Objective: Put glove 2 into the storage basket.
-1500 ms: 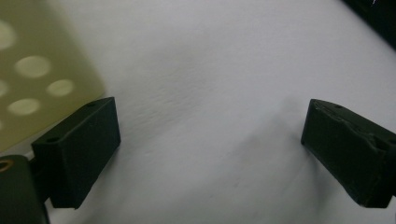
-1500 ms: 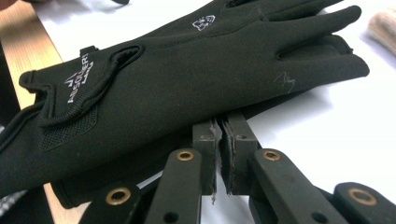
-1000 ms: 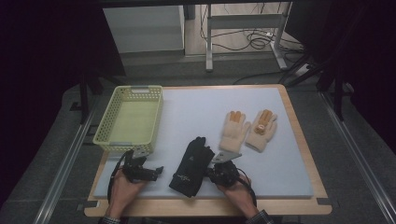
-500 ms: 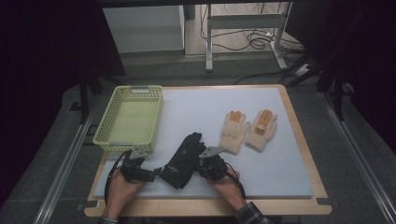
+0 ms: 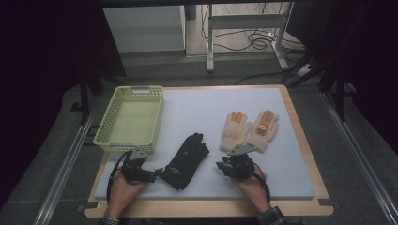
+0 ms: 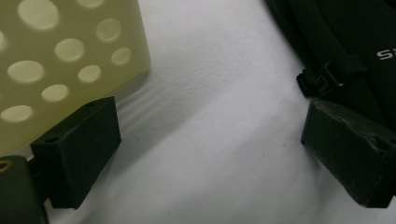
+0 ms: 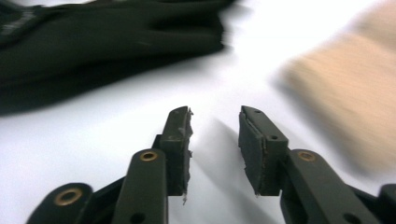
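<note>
A black glove (image 5: 186, 158) lies flat on the white mat (image 5: 197, 112), its strap and buckle (image 6: 327, 77) close to my left gripper. That left gripper (image 5: 157, 173) rests on the mat at the glove's cuff with its jaws wide open (image 6: 210, 126), one beside the basket and one beside the glove. My right gripper (image 5: 224, 166) sits to the right of the black glove, apart from it. Its jaws (image 7: 215, 116) have just been opening and nothing is between them. A cream glove (image 7: 345, 98) appears blurred ahead on its right, and the black glove (image 7: 107, 32) ahead on its left.
A yellow-green perforated basket (image 5: 129, 119) stands at the mat's left, its wall (image 6: 56, 60) right by my left gripper. A pair of cream gloves with orange fingertips (image 5: 249, 129) lies just beyond my right gripper. The wooden table edge (image 5: 300, 136) frames the mat.
The right gripper first pushed left with the black glove, then opened, let it go and drew back to the right. The glove now lies slightly further left. The left gripper stayed put.
</note>
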